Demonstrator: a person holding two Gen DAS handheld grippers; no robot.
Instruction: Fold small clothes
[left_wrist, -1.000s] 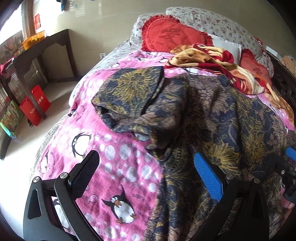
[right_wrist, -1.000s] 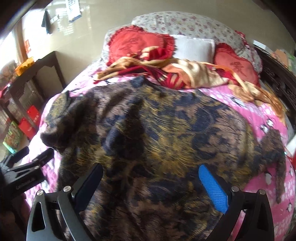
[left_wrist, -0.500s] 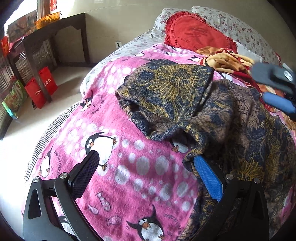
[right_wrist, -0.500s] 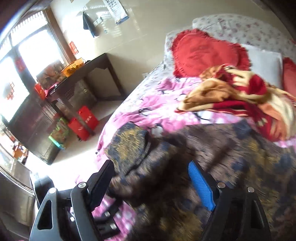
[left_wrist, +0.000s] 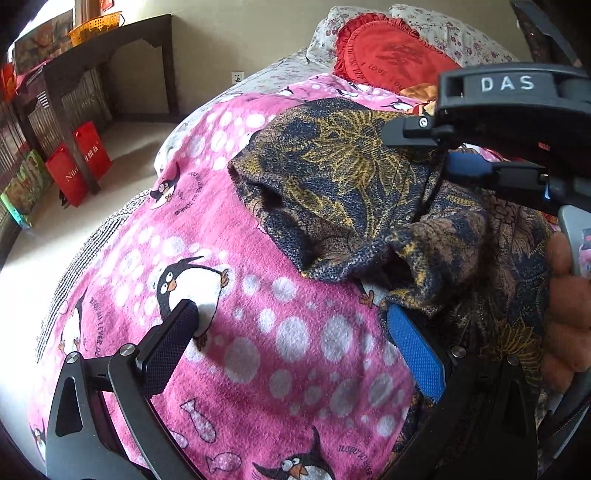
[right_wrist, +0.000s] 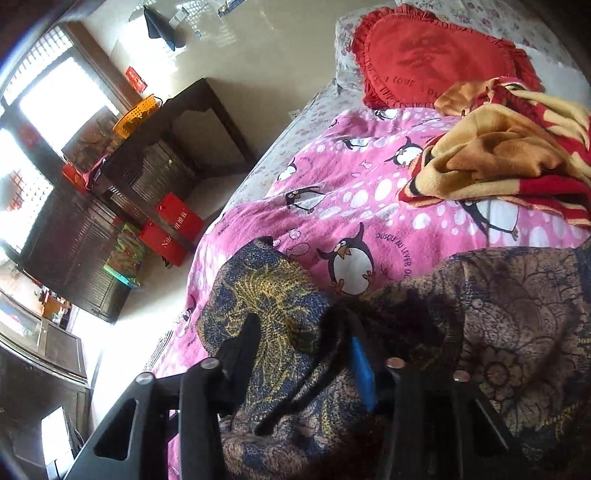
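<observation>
My left hand-held gripper is released, its jaws spread wide over the blanket. The black finger rests over a penguin print, and the blue finger sits right at the near edge of the garment, tucked just under a drooping fold. Nothing lies between the two.

My right hand-held gripper comes in from the right side of the bed. In its own view the jaws stand only narrowly apart, with a ridge of the garment bunched between the black finger and the blue finger; I cannot tell whether they actually pinch the cloth. From the left view that same right hand-held gripper hovers over the upper part of the garment, and my hand shows at the right edge.

The garment is dark blue with gold and brown flowers. It lies rumpled across the middle and right of the bed, one flap turned over toward the left edge, on the pink penguin blanket.

Beyond it, toward the head of the bed, lie a crumpled red and yellow throw and a red cushion. Off the left edge stand a dark table and red bags on the floor.
</observation>
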